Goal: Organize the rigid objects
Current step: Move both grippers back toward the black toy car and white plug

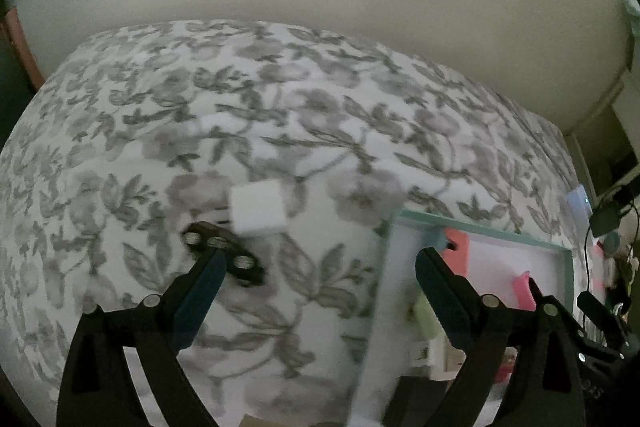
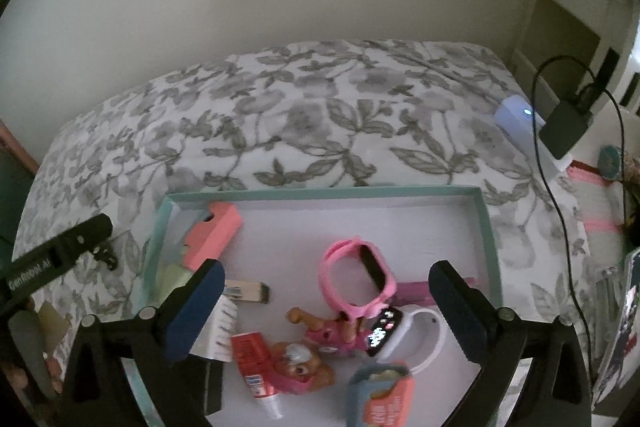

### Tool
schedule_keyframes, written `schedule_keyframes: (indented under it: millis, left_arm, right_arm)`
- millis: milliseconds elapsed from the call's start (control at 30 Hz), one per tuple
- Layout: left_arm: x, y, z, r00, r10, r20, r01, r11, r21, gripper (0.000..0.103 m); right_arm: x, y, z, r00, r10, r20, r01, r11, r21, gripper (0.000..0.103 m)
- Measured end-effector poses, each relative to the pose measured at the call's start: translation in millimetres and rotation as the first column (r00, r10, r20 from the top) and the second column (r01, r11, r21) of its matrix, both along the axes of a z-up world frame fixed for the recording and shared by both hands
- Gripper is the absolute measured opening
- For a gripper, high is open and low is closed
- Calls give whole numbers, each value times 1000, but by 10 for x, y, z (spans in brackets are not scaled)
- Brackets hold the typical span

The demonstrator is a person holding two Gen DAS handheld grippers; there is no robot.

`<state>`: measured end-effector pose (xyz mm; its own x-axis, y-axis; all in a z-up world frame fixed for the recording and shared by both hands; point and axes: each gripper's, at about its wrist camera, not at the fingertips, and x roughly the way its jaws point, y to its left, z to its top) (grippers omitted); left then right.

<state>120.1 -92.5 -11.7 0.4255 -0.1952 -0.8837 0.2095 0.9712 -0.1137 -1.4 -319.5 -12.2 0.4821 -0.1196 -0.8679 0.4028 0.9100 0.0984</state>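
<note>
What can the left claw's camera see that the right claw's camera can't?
Only the left camera shows the white cube and the black bar with round holes, both lying on the flowery bedspread outside the box.

Only the right camera shows what sits deep in the box: the pink watch, the white watch, the puppy toy and the red tube.

Both show the teal box, the coral block inside it and the bedspread. Both claws, left and right, are open and empty.

Dim, flat indoor light; both fisheye views bend and darken at the corners, and the left view is motion-blurred.
</note>
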Motion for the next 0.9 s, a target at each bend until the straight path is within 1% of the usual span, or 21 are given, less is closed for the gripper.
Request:
schedule_keyframes:
  millis: [100, 233, 333, 433, 567, 733, 900]
  left_arm:
    - [50, 266, 34, 998, 56, 14, -56, 998, 15, 97]
    - [102, 682, 74, 990, 138, 27, -139, 990, 33, 97]
    - [120, 1012, 72, 978, 207, 22, -208, 977, 53, 97]
    - [147, 1282, 38, 967, 256, 9, -256, 965, 58, 97]
    - [189, 1439, -47, 962, 271, -22, -270, 962, 44, 97]
    - [250, 1356, -224, 973, 216, -77, -214, 976, 31, 97]
    - [363, 1244, -440, 977, 170, -131, -169, 985, 25, 97]
  right_arm:
    - [45, 119, 5, 1000, 25, 5, -25, 1000, 2, 103]
    - [149, 331, 9, 998, 59, 25, -60, 997, 52, 103]
    - [254, 567, 22, 994, 99, 40, -102, 992, 73, 103]
    - [346, 807, 47, 988, 141, 56, -146, 986, 85, 103]
    - [482, 1156, 71, 976, 207, 74, -212, 974, 76, 103]
    - [652, 1463, 15, 963, 263, 59, -267, 962, 63, 103]
    - [826, 1562, -109, 959, 282, 33, -284, 957, 55, 103]
